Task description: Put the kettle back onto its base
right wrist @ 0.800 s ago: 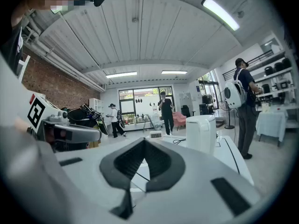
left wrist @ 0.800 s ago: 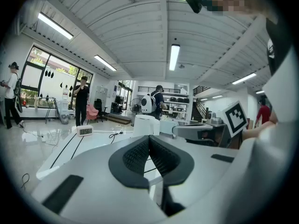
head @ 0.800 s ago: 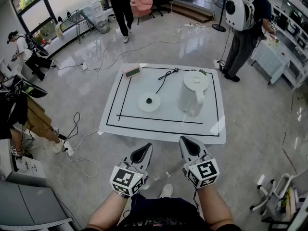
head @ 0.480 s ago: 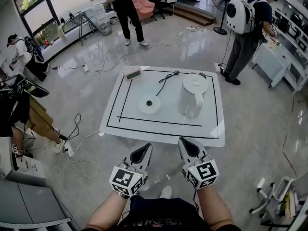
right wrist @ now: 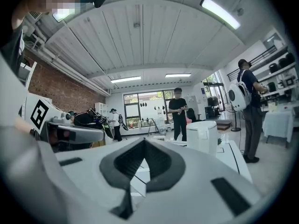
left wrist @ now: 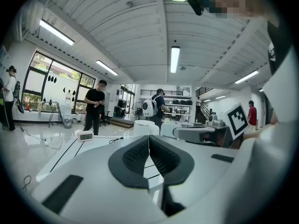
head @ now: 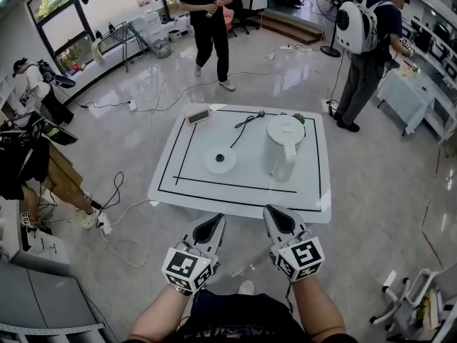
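Holding the left gripper (head: 213,222) and right gripper (head: 275,214) shut and empty, I see the kettle (head: 283,147) far off, right of its base (head: 220,159).

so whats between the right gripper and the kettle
Only bare table with its black lines lies between right gripper and kettle; head view shows it.

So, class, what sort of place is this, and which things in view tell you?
Probably an indoor lab or studio for recording demonstrations: a white table marked with a black rectangle stands mid-floor, loose cables trail across the glossy floor, and a person wears a white backpack.
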A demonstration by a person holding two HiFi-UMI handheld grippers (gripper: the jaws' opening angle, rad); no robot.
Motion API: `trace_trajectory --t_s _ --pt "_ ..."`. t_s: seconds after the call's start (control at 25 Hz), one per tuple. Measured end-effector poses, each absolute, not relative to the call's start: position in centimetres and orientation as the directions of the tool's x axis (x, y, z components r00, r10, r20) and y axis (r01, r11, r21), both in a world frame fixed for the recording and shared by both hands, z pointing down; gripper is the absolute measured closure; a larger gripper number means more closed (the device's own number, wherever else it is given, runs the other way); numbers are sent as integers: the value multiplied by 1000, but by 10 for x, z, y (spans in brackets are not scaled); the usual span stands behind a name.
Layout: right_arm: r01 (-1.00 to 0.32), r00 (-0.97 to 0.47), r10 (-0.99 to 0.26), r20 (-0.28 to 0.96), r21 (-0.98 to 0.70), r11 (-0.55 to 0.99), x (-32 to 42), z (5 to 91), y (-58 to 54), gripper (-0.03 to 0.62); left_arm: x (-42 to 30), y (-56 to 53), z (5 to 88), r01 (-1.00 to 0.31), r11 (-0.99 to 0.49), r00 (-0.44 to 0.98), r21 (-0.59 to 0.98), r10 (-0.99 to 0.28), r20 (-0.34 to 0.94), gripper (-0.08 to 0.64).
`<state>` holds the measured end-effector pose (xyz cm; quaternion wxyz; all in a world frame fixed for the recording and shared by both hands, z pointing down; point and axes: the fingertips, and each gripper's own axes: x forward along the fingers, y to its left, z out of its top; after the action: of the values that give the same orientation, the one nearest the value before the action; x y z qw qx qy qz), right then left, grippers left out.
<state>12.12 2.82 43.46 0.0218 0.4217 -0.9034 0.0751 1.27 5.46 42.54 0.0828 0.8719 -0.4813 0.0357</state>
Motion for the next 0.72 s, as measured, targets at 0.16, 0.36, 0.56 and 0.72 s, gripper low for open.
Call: trace_trajectory --t_s 0.16,0.36,0.56,0.72 --pt "-757 -653 -751 98 -129 641 125 434 25 591 16 52 424 -848 -520 530 101 -836 142 554" --pt "-747 -664 -741 99 -121 654 128 433 21 591 17 43 424 -844 -522 536 127 -834 131 551" --pt "-760 -648 -760 57 -127 638 136 425 9 560 21 23 421 -832 -541 553 119 -826 110 473" --pt "-812 -578 -816 27 -116 571 145 419 -7 413 21 4 422 -823 -561 567 81 -816 113 243"
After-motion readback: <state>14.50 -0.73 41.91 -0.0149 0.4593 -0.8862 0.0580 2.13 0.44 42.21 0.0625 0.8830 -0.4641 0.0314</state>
